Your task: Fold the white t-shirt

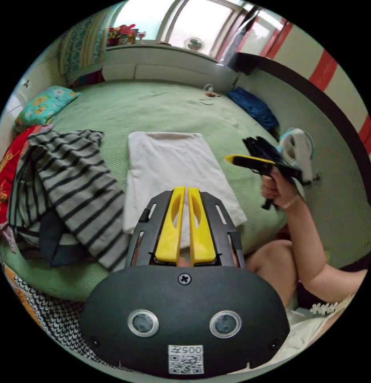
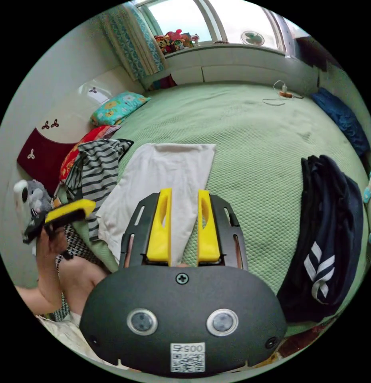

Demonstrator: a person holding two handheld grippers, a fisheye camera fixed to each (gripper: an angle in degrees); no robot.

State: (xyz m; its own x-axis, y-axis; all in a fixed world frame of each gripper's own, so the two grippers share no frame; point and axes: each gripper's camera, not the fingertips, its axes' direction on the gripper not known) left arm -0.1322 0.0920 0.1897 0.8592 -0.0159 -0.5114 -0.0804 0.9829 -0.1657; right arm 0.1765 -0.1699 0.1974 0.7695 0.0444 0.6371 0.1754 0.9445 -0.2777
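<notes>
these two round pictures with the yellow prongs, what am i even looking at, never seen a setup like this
No robot here: a person holds a hand tool in each hand, each ending in two yellow jaws, with a fisheye camera riding on it. One picture comes from the left gripper, the other from the right gripper. Each view also catches the other tool off to the side, in the person's hand.

Below is a green bed. On it lie a folded white t-shirt, a striped top, a dark garment and a blue cloth.

Neither tool holds anything; the left jaws are nearly together, the right apart.
</notes>
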